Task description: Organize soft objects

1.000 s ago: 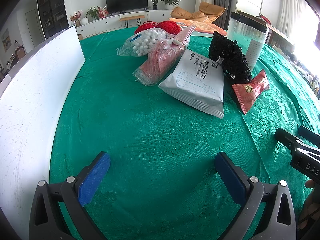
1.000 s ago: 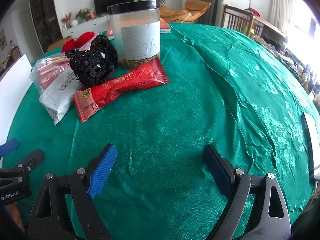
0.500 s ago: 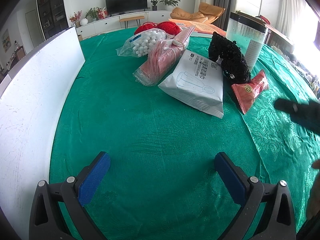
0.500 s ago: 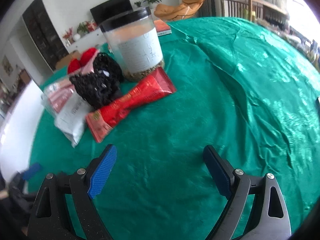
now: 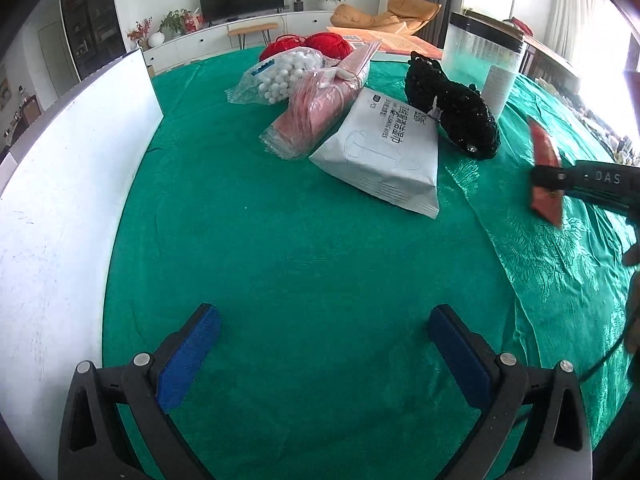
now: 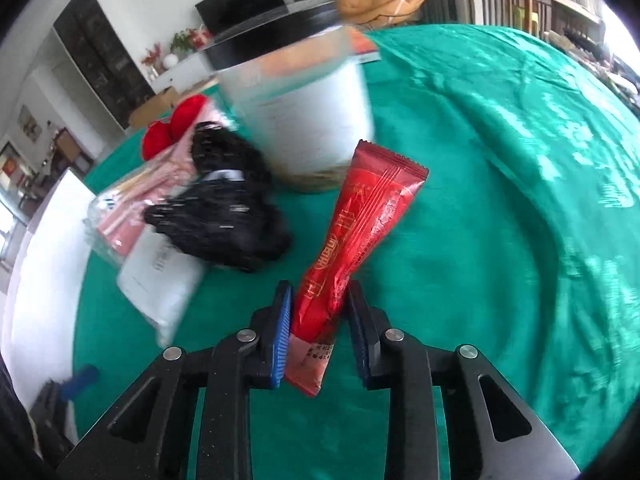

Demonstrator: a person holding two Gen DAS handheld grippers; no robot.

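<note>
My right gripper (image 6: 320,304) is shut on a red snack packet (image 6: 356,232) near its lower end and holds it tilted above the green cloth; the packet also shows in the left wrist view (image 5: 545,168), gripped at the far right. My left gripper (image 5: 324,344) is open and empty, low over the cloth. Ahead of it lie a white wipes pack (image 5: 384,156), a pink bagged item (image 5: 320,108), a bag of white balls (image 5: 280,76), a black beaded pouch (image 5: 456,116) and red yarn (image 5: 324,42).
A clear jar with a black lid (image 5: 484,56) stands behind the black pouch; it also shows blurred in the right wrist view (image 6: 296,108). A white board (image 5: 60,184) stands along the table's left side. The green tablecloth (image 5: 300,248) covers the round table.
My right gripper moved forward to the red packet, shut on it and lifted it off the cloth. The left gripper has stayed still.
</note>
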